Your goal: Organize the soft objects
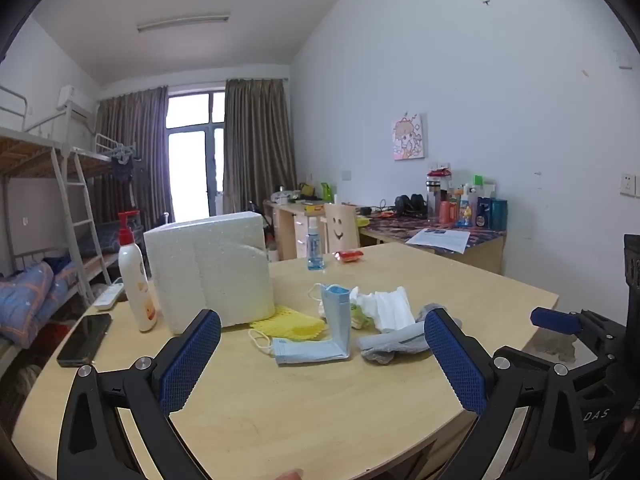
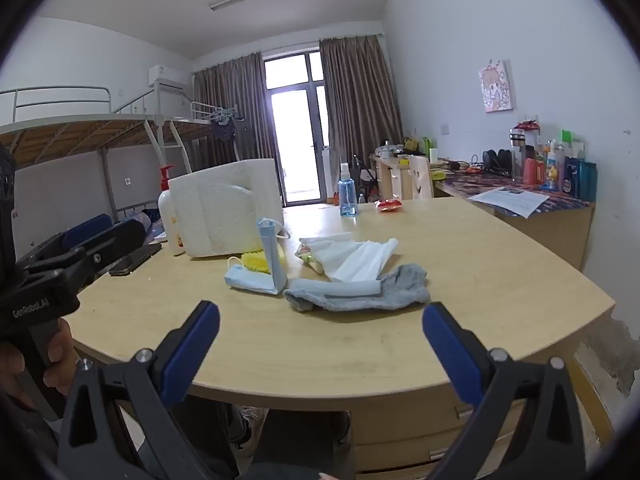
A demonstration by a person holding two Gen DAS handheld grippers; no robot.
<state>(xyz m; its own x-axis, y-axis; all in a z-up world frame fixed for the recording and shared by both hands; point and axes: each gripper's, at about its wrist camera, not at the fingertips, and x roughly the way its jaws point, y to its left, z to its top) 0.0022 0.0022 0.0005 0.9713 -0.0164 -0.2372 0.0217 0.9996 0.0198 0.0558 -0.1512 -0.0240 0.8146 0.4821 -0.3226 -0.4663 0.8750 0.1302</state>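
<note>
Soft things lie in a loose cluster mid-table. A blue face mask (image 1: 320, 340) is bent, one half flat, one half standing; it also shows in the right wrist view (image 2: 264, 272). Behind it is a yellow knitted cloth (image 1: 290, 324). A white tissue (image 1: 386, 308) and a grey sock (image 1: 394, 342) lie to the right, the sock nearest the right gripper (image 2: 356, 292). My left gripper (image 1: 322, 360) is open and empty, short of the mask. My right gripper (image 2: 320, 344) is open and empty near the table's front edge.
A white foam block (image 1: 212, 268) stands behind the cluster, with a lotion pump bottle (image 1: 134, 276) and a black phone (image 1: 85, 338) to its left. A blue spray bottle (image 1: 315, 246) and a red packet (image 1: 349, 255) sit at the far side. The rounded table edge (image 2: 320, 388) is close.
</note>
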